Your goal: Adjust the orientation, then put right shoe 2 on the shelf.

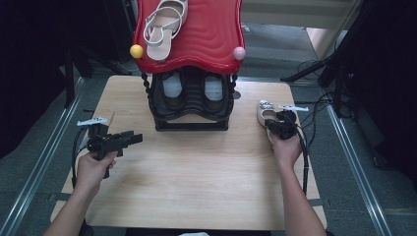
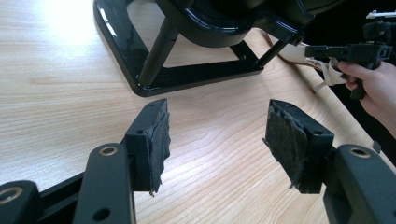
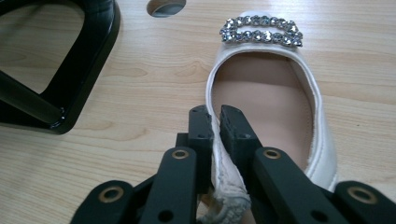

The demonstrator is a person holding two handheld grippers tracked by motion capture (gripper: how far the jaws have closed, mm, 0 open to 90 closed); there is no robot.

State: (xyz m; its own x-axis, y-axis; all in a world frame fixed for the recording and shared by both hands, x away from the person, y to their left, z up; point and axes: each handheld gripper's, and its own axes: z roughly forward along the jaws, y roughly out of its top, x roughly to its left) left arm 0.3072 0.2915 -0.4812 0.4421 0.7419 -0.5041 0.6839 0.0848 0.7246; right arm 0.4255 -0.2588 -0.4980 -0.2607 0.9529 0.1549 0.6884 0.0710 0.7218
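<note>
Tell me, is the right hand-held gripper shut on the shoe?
Shut: the right hand-held gripper pinches the shoe wall between its pads.

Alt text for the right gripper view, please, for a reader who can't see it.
The right gripper is shut on the side wall of a white flat shoe with a rhinestone buckle, lying on a light wooden table. A black rack base sits at upper left.

Light wood table (image 1: 196,187) with rounded corners, glare patch on surface near left edge. Grey floor (image 1: 29,167) around it, metal rails (image 1: 46,152) running along both sides. Black stands and cables (image 1: 319,105) at right. Dark surroundings left and right.
</note>
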